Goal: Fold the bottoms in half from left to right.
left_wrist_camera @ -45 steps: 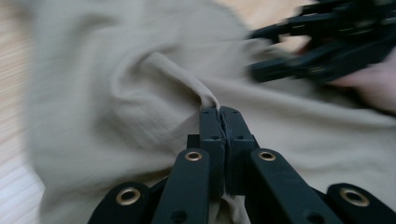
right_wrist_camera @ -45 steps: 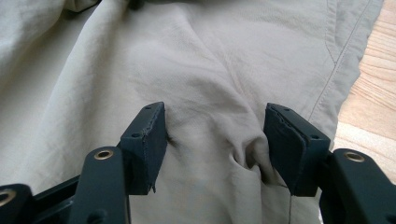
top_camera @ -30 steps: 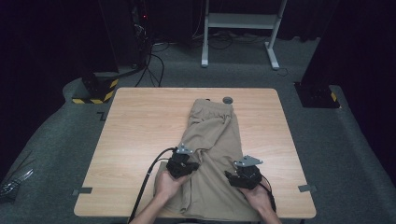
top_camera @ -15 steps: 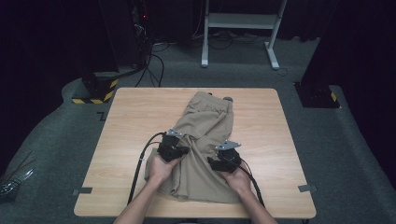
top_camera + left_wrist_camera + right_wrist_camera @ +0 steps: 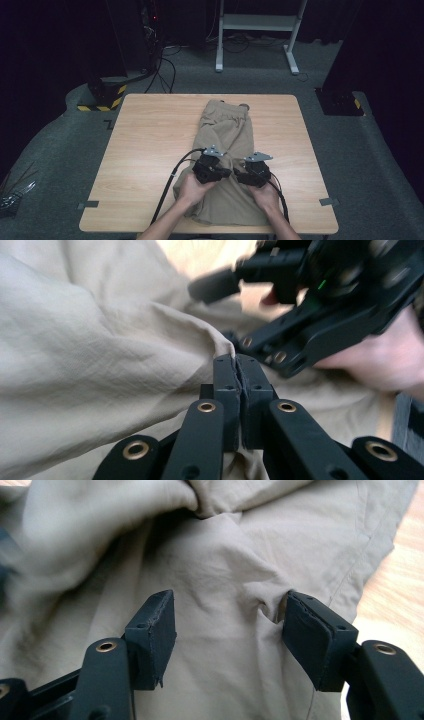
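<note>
While the tan trousers (image 5: 227, 145) are laid lengthwise down the middle of the wooden worktop (image 5: 145, 150), waistband at the far edge, both tools are seen at the near half of the cloth. On the left, the left tool (image 5: 216, 161) is held in the person's left hand (image 5: 192, 187), its cable (image 5: 172, 182) looped out over the wood towards the near edge. From the left gripper view its jaws are found pressed tight together, and a fold of the trousers (image 5: 100, 365) is pinched between the pads (image 5: 227, 385), the cloth drawn up to a peak just at their tips. Beyond that peak the other tool is caught, blurred, with a hand behind it.

Moving right, the right tool (image 5: 250, 167) is carried just beside the left one, gripped by the right hand (image 5: 265, 195). In the right gripper view the trousers (image 5: 225, 580) are spread beneath the widely parted jaws, which have just been closing a little. A small pucker of fabric is bunched against the inner face of the right-hand pad (image 5: 312, 640); whether it is merely touched or caught there is hard to say. The left-hand pad is kept clear above the cloth. At the far right of that view a strip of bare worktop (image 5: 400, 580) is visible beside the trouser edge.
</note>
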The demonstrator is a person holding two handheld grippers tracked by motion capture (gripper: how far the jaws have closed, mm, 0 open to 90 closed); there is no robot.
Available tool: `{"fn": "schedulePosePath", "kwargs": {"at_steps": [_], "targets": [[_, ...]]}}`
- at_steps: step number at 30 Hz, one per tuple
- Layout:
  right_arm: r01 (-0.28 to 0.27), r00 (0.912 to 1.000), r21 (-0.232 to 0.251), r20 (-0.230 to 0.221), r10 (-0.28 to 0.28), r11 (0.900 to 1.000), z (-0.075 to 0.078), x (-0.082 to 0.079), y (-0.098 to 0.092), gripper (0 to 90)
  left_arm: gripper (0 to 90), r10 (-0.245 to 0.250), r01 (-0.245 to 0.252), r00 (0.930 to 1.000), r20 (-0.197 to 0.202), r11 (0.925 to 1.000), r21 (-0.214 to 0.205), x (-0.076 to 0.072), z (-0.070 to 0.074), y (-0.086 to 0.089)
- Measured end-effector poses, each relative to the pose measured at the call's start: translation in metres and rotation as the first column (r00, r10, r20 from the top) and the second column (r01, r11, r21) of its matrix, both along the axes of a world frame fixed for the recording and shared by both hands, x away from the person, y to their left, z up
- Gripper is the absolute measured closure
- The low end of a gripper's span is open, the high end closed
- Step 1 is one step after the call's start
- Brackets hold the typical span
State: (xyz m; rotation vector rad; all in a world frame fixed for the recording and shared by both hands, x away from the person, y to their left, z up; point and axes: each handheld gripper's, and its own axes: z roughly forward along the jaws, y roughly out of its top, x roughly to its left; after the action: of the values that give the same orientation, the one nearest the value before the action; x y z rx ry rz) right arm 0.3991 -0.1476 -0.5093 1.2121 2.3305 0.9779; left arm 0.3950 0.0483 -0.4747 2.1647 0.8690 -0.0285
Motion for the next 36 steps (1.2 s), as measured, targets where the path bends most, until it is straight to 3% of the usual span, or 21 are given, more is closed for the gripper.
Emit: {"fn": "schedulePosePath", "kwargs": {"at_steps": [3,6,9,11,15,19,21,22,23,24,28,29,32,36], "targets": [[0.007,0.9995,-0.011,-0.030,-0.008,0.9999,-0.007,0.002,-0.004,40.0,87.0,0.010,-0.010,0.9999,-0.002,0.9978,0.066,0.001,-0.014,-0.006],[0.013,0.9995,0.000,-0.029,-0.013,0.9999,-0.007,0.002,-0.006,42.9,75.9,0.024,-0.025,0.9996,0.013,0.9974,0.067,-0.005,-0.016,-0.003],[0.011,0.9998,0.016,-0.015,-0.011,0.9998,-0.001,-0.001,-0.007,45.7,62.6,0.044,-0.050,0.9955,0.084,0.9968,0.063,-0.020,-0.009,0.005],[-0.002,1.0000,0.022,0.000,0.002,0.9998,0.005,-0.004,-0.006,46.9,55.7,0.077,-0.084,0.9871,0.140,0.9954,0.046,-0.030,-0.001,0.017],[-0.030,0.9992,0.061,0.029,0.029,0.9977,0.020,-0.010,-0.003,47.1,45.7,0.157,-0.167,0.9618,0.224,0.9856,0.026,-0.053,0.009,0.043],[-0.069,0.9968,0.092,0.045,0.065,0.9934,0.032,-0.012,0.008,46.9,40.3,0.207,-0.234,0.9389,0.275,0.9698,0.069,-0.076,0.007,0.057],[-0.097,0.9947,0.094,0.042,0.094,0.9908,0.036,-0.012,0.018,46.7,37.4,0.226,-0.258,0.9350,0.273,0.9624,0.086,-0.085,0.000,0.060],[-0.109,0.9938,0.097,0.036,0.106,0.9894,0.035,-0.012,0.024,46.6,36.2,0.246,-0.281,0.9294,0.275,0.9548,0.096,-0.089,-0.006,0.060],[-0.120,0.9927,0.090,0.026,0.118,0.9887,0.033,-0.011,0.030,46.6,35.3,0.251,-0.291,0.9248,0.286,0.9506,0.107,-0.089,-0.009,0.060],[-0.120,0.9927,0.086,0.020,0.119,0.9890,0.032,-0.010,0.033,46.6,35.0,0.269,-0.317,0.9171,0.295,0.9395,0.130,-0.089,-0.015,0.060],[-0.115,0.9923,0.036,-0.042,0.116,0.9928,0.013,0.002,0.047,50.3,35.4,0.315,-0.366,0.9112,0.266,0.9139,0.175,-0.075,-0.037,0.065],[-0.109,0.9925,0.025,-0.053,0.110,0.9937,0.009,0.004,0.048,53.8,35.7,0.318,-0.370,0.9108,0.263,0.9115,0.179,-0.073,-0.040,0.065],[-0.130,0.9890,0.023,-0.068,0.131,0.9912,0.006,0.008,0.048,68.0,35.8,0.318,-0.365,0.9129,0.256,0.9168,0.162,-0.072,-0.038,0.065],[-0.145,0.9881,0.042,-0.045,0.147,0.9885,0.013,0.006,0.043,86.8,35.0,0.305,-0.346,0.9167,0.258,0.9289,0.131,-0.076,-0.028,0.065]]}}
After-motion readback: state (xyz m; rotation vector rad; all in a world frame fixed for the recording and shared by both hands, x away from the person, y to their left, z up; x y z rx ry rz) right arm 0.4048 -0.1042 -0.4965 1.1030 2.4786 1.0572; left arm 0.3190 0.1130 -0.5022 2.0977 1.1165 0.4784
